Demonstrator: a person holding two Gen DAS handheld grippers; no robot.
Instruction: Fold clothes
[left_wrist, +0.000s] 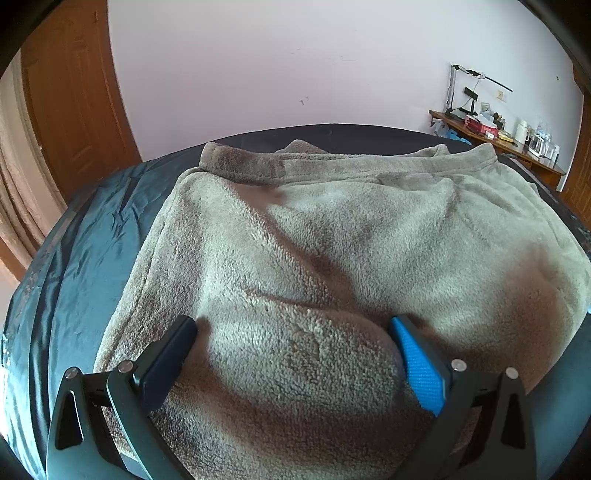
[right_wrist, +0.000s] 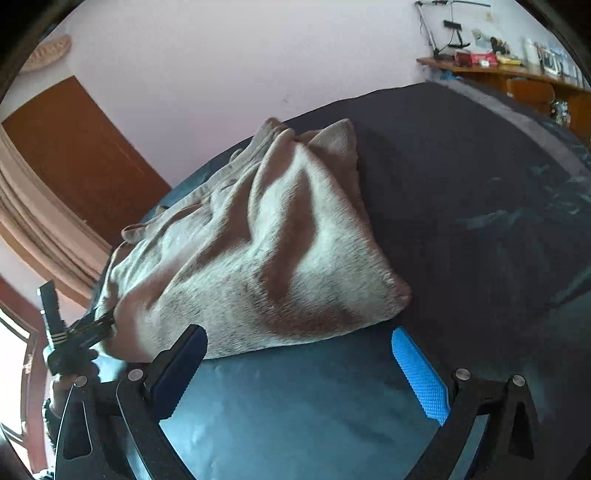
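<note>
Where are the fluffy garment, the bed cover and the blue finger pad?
fluffy garment (left_wrist: 332, 240), left wrist view, its middle.
bed cover (right_wrist: 461, 177), right wrist view, bare dark part.
blue finger pad (right_wrist: 421, 376), right wrist view, textured face.

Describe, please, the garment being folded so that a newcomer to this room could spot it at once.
Start at the bed, covered in a dark teal, satiny sheet, which fills most of the room below the pale wall. On it lies the grey-beige fleece garment, rumpled, between the fingers of the open left gripper. It is the only plush, light-coloured thing on the smooth, dark bedding.
</note>
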